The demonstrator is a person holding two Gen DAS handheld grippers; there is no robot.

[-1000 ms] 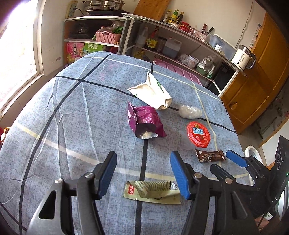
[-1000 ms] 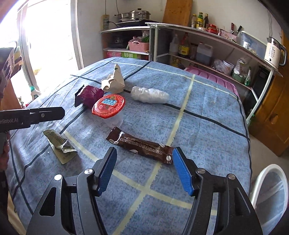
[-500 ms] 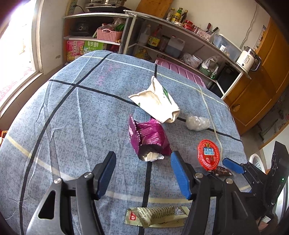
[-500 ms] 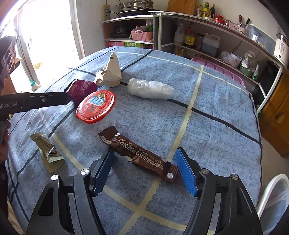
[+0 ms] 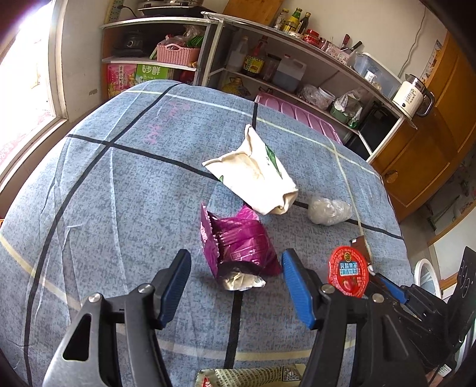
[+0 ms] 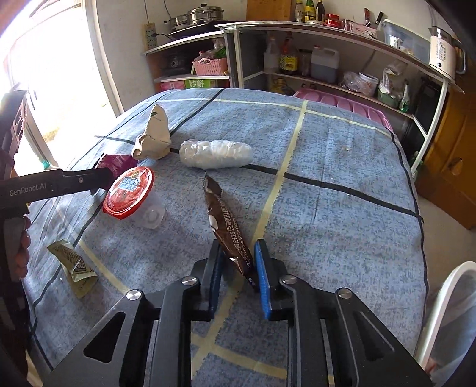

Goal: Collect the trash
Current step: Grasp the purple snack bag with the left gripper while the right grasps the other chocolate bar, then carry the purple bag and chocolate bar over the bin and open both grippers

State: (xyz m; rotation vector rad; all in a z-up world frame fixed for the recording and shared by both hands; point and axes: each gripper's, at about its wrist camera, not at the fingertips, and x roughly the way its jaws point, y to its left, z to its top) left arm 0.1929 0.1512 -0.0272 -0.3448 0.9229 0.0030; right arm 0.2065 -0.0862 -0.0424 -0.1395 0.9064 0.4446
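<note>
Tablecloth (image 6: 342, 214) bearing scattered trash | clear cup (image 6: 148, 212) tipped, red lid (image 6: 129, 190) on, contents unreadable | right gripper (image 6: 238, 268) jaws have just closed, pinching brown wrapper (image 6: 226, 226), now tilted up, beside cup | left gripper (image 5: 235, 277) spread, straddling purple bag (image 5: 238, 244), nearer than before.

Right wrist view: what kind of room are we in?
Likely a home kitchen or dining area: open shelves with oil and sauce bottles, a steamer pot, an electric kettle, and a cloth-covered table.
</note>
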